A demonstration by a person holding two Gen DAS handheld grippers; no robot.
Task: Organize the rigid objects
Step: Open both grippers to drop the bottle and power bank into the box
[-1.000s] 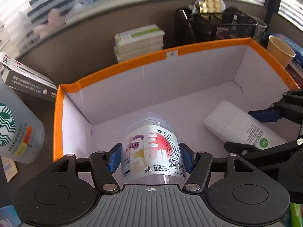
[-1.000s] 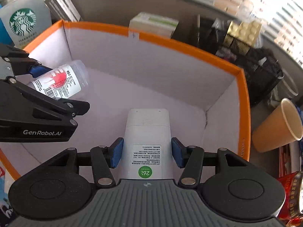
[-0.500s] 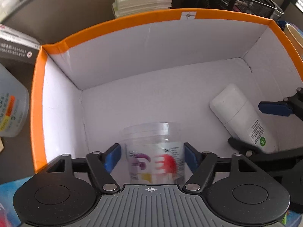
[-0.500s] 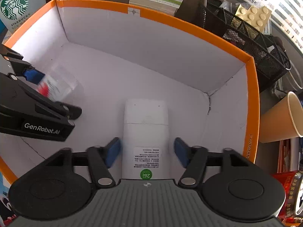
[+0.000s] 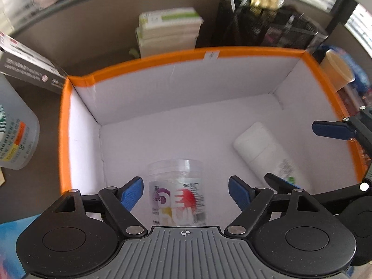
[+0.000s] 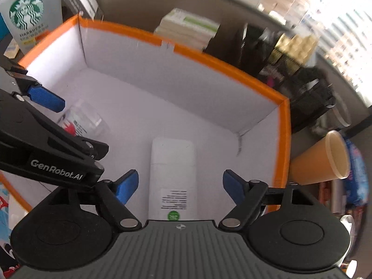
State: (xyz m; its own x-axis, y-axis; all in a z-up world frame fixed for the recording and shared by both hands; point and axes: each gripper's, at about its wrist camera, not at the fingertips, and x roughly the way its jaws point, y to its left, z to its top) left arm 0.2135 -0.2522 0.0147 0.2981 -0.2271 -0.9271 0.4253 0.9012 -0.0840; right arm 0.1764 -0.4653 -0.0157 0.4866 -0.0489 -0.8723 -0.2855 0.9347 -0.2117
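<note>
Jaws on both grippers are standing wide apart, so you are holding nothing. Your left gripper [image 5: 184,191] is hovering over the clear jar [image 5: 177,194], which is lying on the floor of the orange-rimmed box [image 5: 148,60] with its printed label facing up, near the box's 7 o'clock corner; the blue pads [image 5: 131,191] are flanking it without touching. Your right gripper [image 6: 180,187] is straddling the white bottle [image 6: 172,176], which is lying flat toward 4 o'clock in the left view, its length pointing at the far wall. Both items are resting apart from each other, probably so that neither is rolling into the other. Outside the box, a paper cup [image 6: 320,160] is sitting at 3 o'clock, a Starbucks bottle [image 6: 28,21] at 10 o'clock and a stack of small boxes [image 5: 168,31] at 12 o'clock. Judging by this, you are finishing a drop-off and are free to reach for more.
</note>
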